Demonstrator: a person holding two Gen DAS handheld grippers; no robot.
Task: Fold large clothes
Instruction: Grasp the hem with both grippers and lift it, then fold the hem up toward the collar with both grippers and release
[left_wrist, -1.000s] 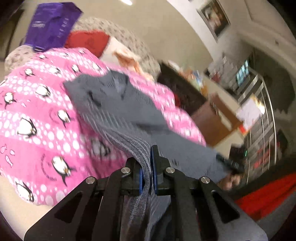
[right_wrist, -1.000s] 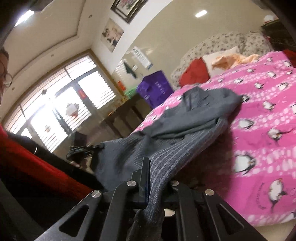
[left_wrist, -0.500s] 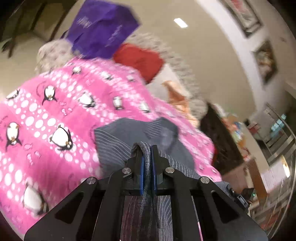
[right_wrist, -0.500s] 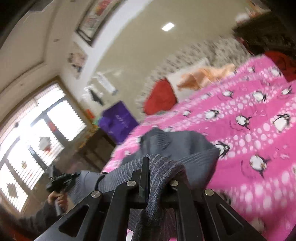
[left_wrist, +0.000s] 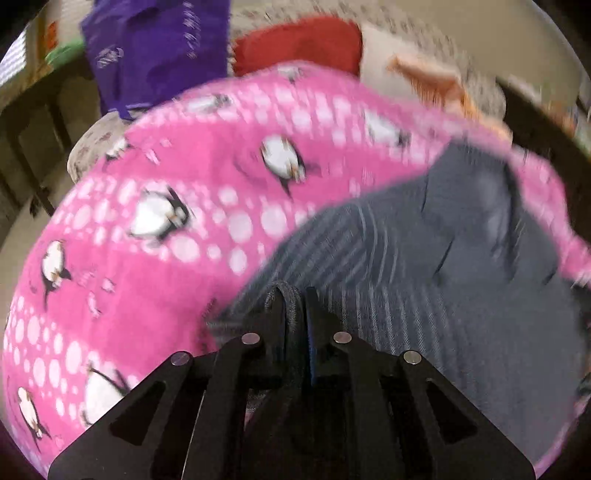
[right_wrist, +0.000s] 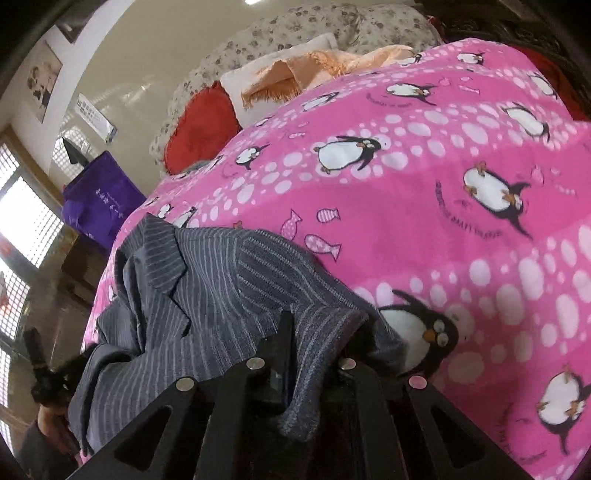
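Note:
A grey pinstriped jacket (left_wrist: 424, 258) lies on a pink penguin-print blanket (left_wrist: 147, 258) that covers a bed. My left gripper (left_wrist: 293, 306) is shut on a fold of the jacket's edge, low over the blanket. In the right wrist view the jacket (right_wrist: 207, 280) lies bunched with its lapel up on the blanket (right_wrist: 461, 206). My right gripper (right_wrist: 317, 325) is shut on another fold of its edge. The left gripper shows at the far left of that view (right_wrist: 44, 373). The left wrist view is blurred.
A purple bag (right_wrist: 99, 199) stands past the bed's far corner. A red cushion (right_wrist: 199, 129), a white pillow with an orange fringed cloth (right_wrist: 317, 70) and a floral headboard (right_wrist: 295, 33) are at the bed's head. Windows are on the left.
Both grippers have swung forward and down over the bed with the jacket held. The jacket hung stretched off the bed's edge before; now it lies on the blanket.

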